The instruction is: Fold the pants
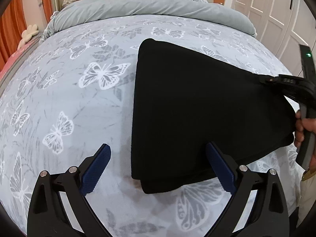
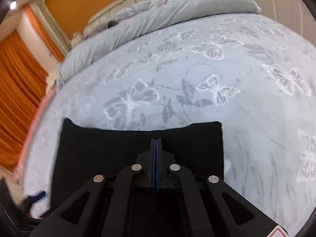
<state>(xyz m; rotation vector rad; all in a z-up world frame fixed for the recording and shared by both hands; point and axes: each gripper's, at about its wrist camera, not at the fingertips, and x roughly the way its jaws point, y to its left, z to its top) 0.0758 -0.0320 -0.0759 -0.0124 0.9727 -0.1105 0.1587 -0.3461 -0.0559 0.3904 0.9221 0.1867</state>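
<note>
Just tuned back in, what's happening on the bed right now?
A person is folding black pants on the butterfly-print bed cover. The right gripper has its jaws shut on the pants' edge, lifting that side off the bed. The left gripper hovers with jaws open at the near corner of the pants, holding nothing. The pants already look folded into layers.

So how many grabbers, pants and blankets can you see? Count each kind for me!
Grabbers: 2, the left gripper open, the right gripper shut on the pants
Pants: 1, the black pants
Blankets: 1, the grey blanket rolled back near the headboard
Total: 4
</note>
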